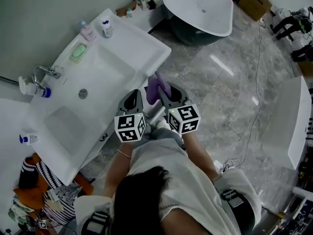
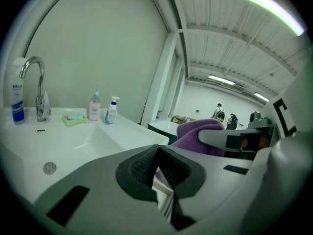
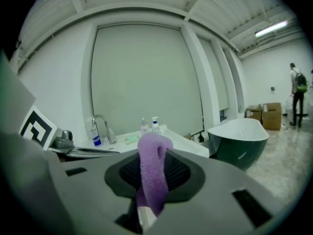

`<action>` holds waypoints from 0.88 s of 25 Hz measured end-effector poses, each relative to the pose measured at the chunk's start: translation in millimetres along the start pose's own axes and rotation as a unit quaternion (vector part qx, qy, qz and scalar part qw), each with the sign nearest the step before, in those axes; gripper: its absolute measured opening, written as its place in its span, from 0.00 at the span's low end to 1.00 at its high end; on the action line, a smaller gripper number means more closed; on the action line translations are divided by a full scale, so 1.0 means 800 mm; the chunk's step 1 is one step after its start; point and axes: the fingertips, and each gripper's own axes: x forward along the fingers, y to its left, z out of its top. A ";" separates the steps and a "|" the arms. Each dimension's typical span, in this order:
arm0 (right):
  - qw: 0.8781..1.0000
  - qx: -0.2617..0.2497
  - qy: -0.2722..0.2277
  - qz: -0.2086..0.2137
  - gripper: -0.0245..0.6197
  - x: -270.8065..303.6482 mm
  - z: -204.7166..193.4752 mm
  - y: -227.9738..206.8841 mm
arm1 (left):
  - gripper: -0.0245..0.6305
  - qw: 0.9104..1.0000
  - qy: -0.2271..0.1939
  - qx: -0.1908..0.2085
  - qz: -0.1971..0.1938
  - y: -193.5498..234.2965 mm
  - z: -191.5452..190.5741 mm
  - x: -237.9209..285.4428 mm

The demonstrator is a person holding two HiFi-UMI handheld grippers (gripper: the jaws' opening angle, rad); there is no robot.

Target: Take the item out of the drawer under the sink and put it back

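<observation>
At the far left the faucet (image 1: 45,72) and the white sink (image 1: 117,58) stood apart from the work, so I judged nothing there needed care. Just right of the sink's near edge, the left gripper (image 1: 133,98) was clenched on nothing; in the left gripper view its pads met with no cloth between them, only purple showing behind the gap. Next to it on the right, the purple cloth (image 1: 157,88) stood up out of the right gripper (image 1: 168,91), level with the sink's rim and clear of the cabinet. The right gripper view showed the right gripper grasping the cloth (image 3: 152,168) as a folded loop pinched mid-length between the 2 pads, its tail hanging below the jaws. I could not make out the drawer itself; the 2 grippers and the person's arms covered that area. I judged the cloth to be out and the return still to do. To do it well I would keep the right grip firm, lower it straight over the drawer opening, let the tail go in first so it could not snag on the front, keep the left gripper clear, and release only once the cloth lay inside. The bathtub (image 1: 198,9) at the far right was well apart.
</observation>
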 end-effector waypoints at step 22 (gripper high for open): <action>0.988 -0.109 -0.112 -0.017 0.17 -0.042 0.085 0.038 | 0.04 0.988 -0.138 0.071 -0.013 -0.054 0.097 -0.039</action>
